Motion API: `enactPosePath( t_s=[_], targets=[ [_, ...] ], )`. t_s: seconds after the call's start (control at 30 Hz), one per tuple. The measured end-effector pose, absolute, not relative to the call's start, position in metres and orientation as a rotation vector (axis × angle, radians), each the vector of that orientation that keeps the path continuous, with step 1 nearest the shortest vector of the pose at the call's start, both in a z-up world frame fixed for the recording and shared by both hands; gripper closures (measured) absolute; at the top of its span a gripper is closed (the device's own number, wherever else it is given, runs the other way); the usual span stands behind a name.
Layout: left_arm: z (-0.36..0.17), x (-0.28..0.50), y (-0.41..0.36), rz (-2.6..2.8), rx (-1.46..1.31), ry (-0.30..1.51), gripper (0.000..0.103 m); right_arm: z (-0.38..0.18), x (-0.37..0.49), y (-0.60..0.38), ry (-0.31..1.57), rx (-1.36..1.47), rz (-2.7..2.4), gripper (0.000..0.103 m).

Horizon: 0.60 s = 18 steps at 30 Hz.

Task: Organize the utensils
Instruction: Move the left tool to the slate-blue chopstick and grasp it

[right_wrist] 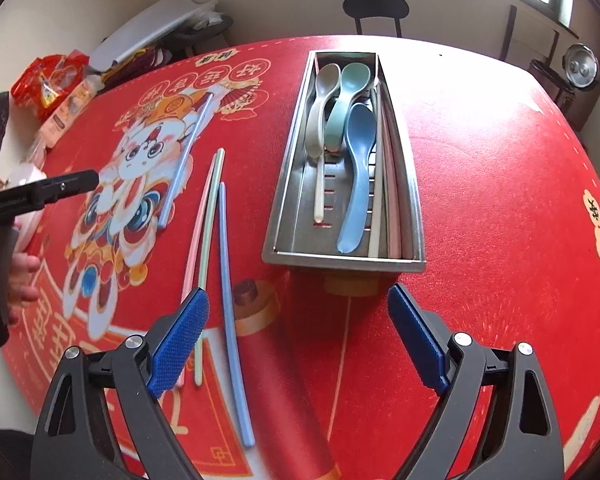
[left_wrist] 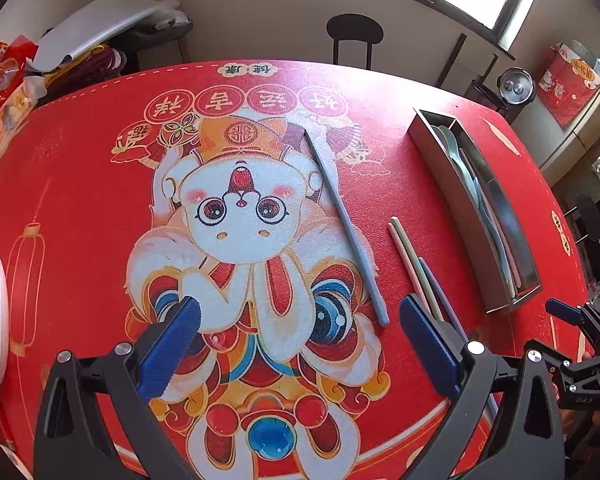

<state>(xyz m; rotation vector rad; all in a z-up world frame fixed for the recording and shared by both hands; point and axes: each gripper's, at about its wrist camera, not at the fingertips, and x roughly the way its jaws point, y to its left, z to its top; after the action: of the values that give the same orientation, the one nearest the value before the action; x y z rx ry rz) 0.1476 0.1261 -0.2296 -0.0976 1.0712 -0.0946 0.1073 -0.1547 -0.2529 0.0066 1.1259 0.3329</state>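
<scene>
Jaws: both my grippers, right gripper [right_wrist: 298, 334] and left gripper [left_wrist: 300, 344], gape wide, empty.
Chopsticks [right_wrist: 210, 248]: left of tray [right_wrist: 284, 184], lengthwise away from me, nearest my right gripper.

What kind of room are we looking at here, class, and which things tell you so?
Probably a home dining room: a table under a festive red cloth, a tray of spoons on it, and a chair by the window.

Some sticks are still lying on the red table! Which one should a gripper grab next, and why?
Probably the right gripper should drop onto the near blue chopstick. It lies just ahead of those open fingers, while the spoons already sit in the metal tray. The pink chopstick, green chopstick and far blue chopstick wait too.
</scene>
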Motion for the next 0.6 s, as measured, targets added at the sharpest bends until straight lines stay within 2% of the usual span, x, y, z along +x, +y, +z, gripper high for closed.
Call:
enactPosePath(
  t_s=[0.6],
  targets=[
    [-0.267,0.149,0.124,-0.066,-0.088,1.144,0.006,-0.297,0.103,-0.127,1.185,-0.137,0.329,0.015]
  ],
)
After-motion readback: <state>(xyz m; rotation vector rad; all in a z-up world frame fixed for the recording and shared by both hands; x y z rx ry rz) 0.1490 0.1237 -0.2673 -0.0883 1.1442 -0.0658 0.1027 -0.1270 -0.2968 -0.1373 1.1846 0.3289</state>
